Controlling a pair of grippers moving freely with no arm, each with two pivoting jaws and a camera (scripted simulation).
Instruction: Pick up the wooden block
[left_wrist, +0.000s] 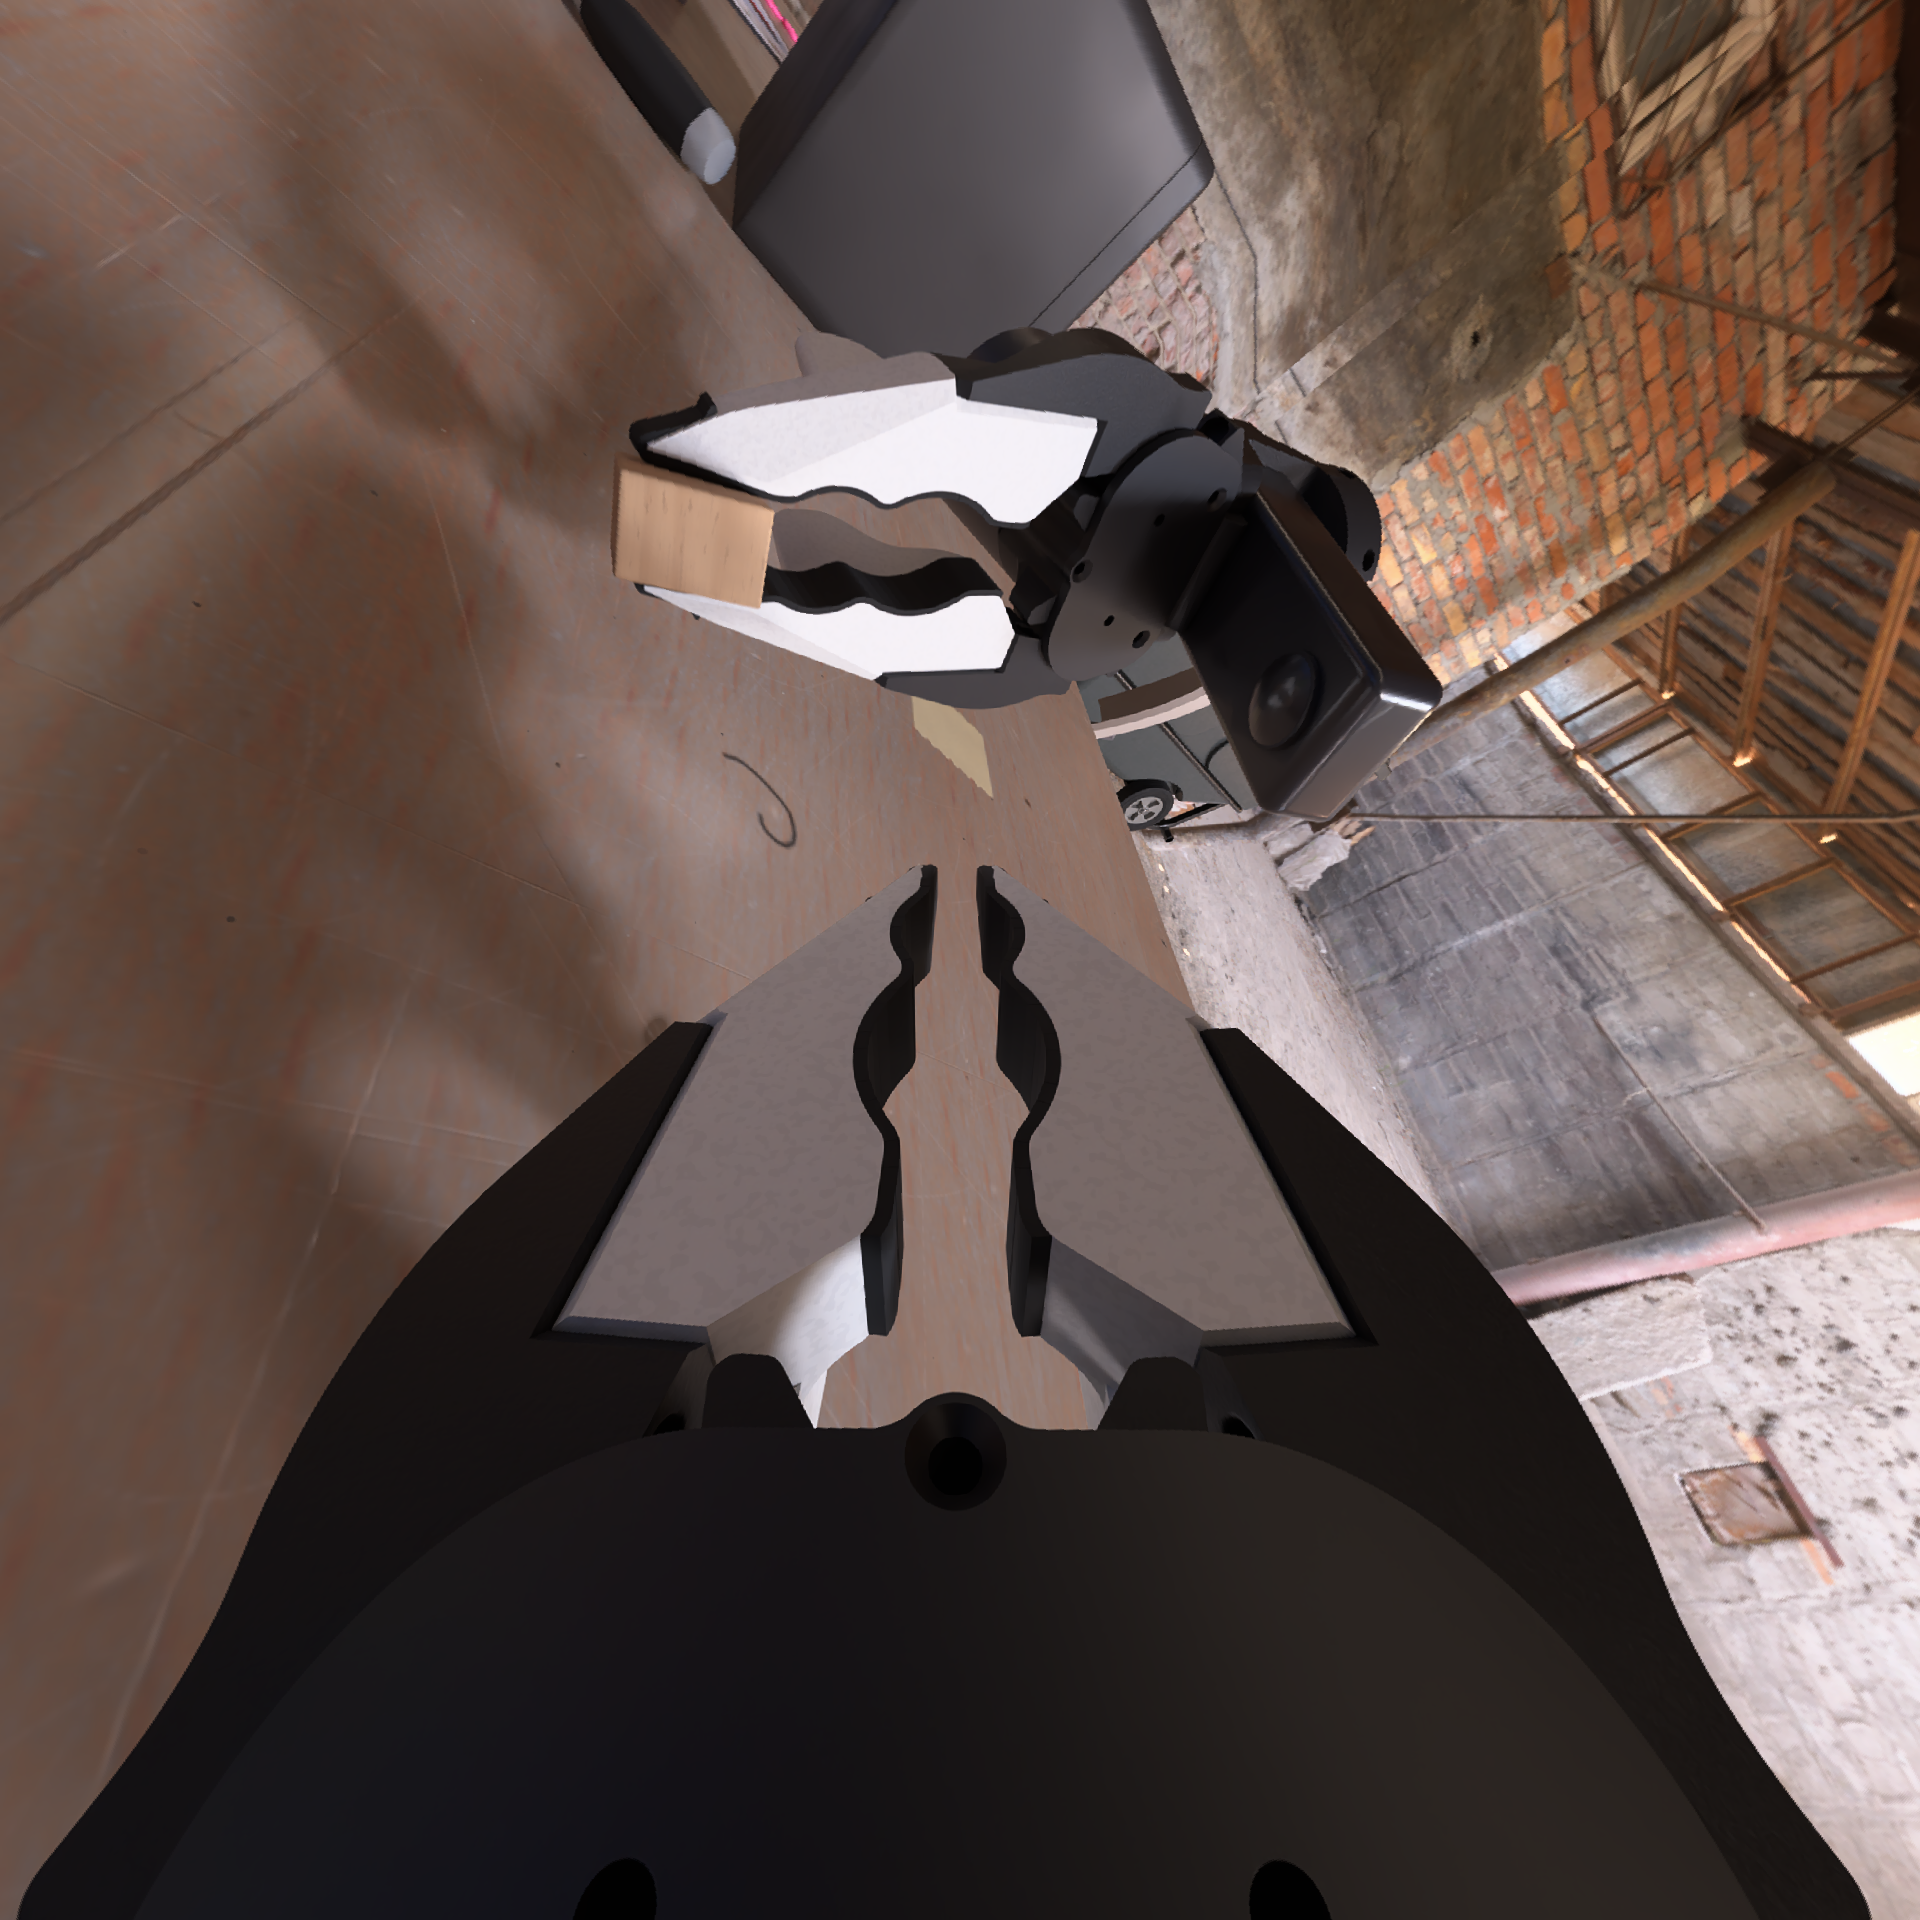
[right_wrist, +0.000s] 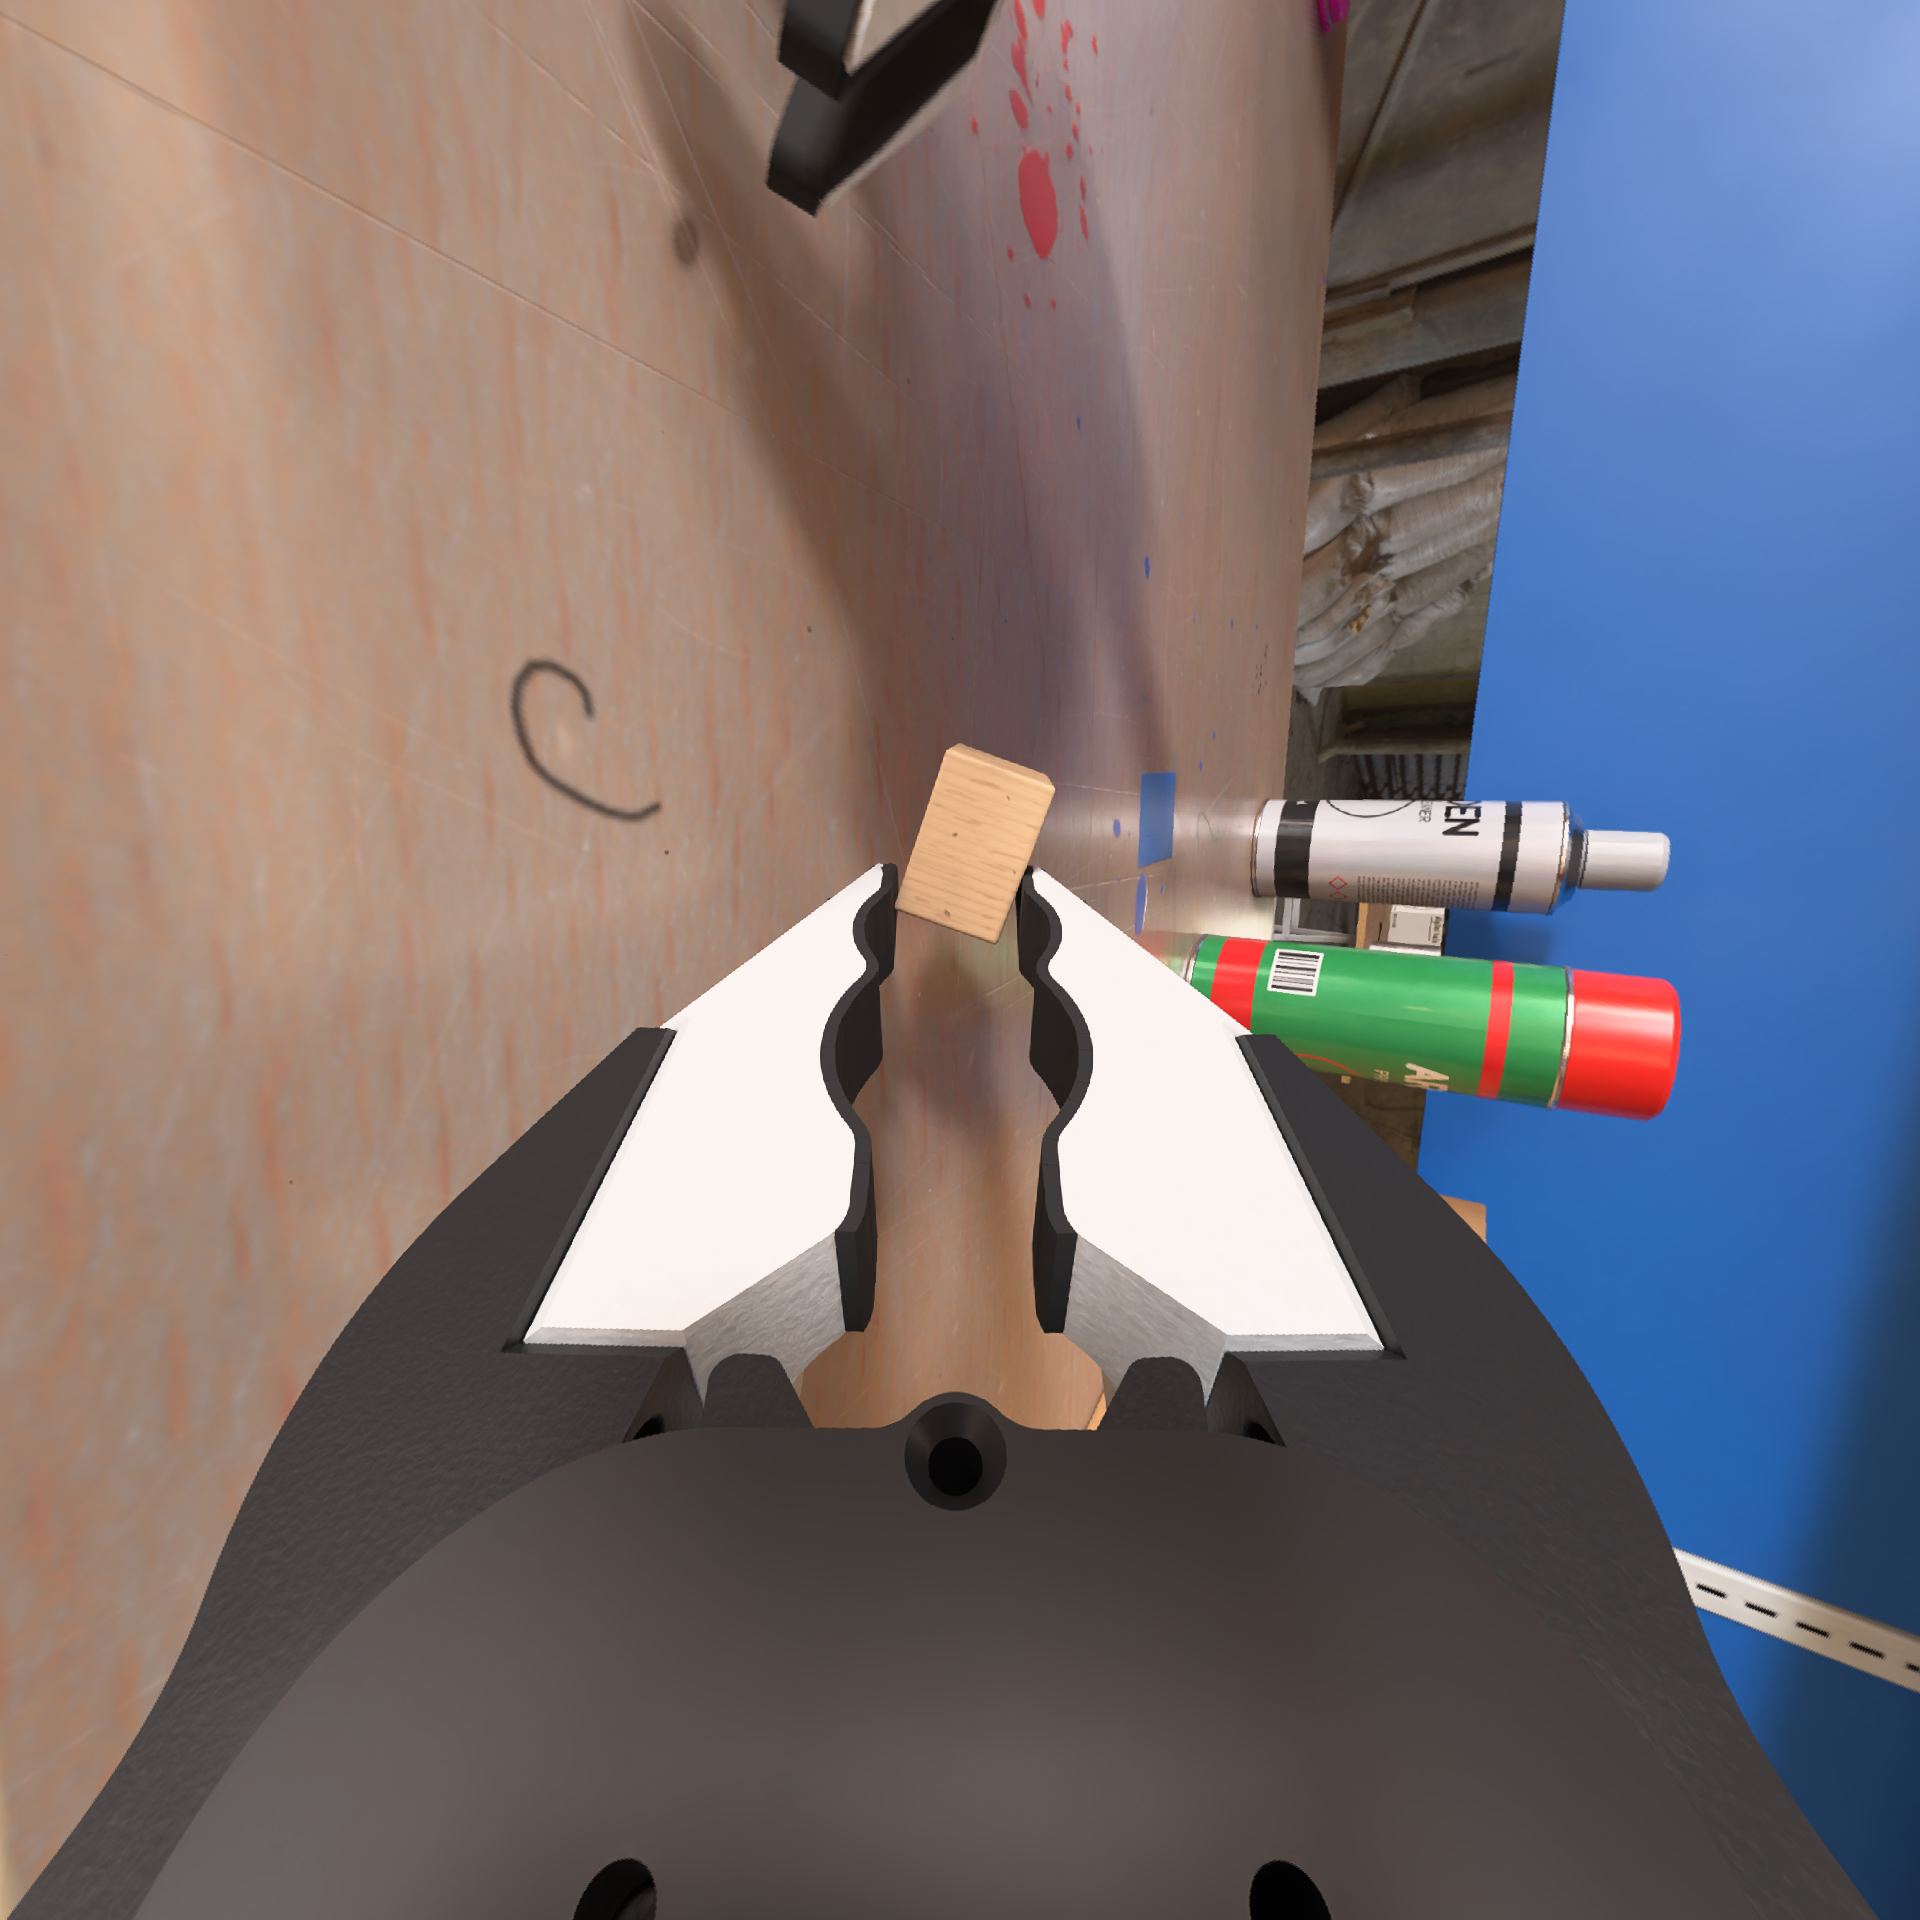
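Observation:
The wooden block is a small light-coloured piece, tilted, pinched between the tips of my right gripper. The right gripper is shut on it over the wooden table. In the left wrist view the right gripper shows from the side with the block at its fingertips. I cannot tell whether the block touches the table. My left gripper is apart from it, nearer the camera, its fingers almost together with nothing between them. Part of the left gripper shows at the top of the right wrist view.
A dark grey box and a black and white cylinder lie beyond the right gripper. A white spray can and a green and red one stand near the table edge by a blue wall. Red paint splashes mark the table.

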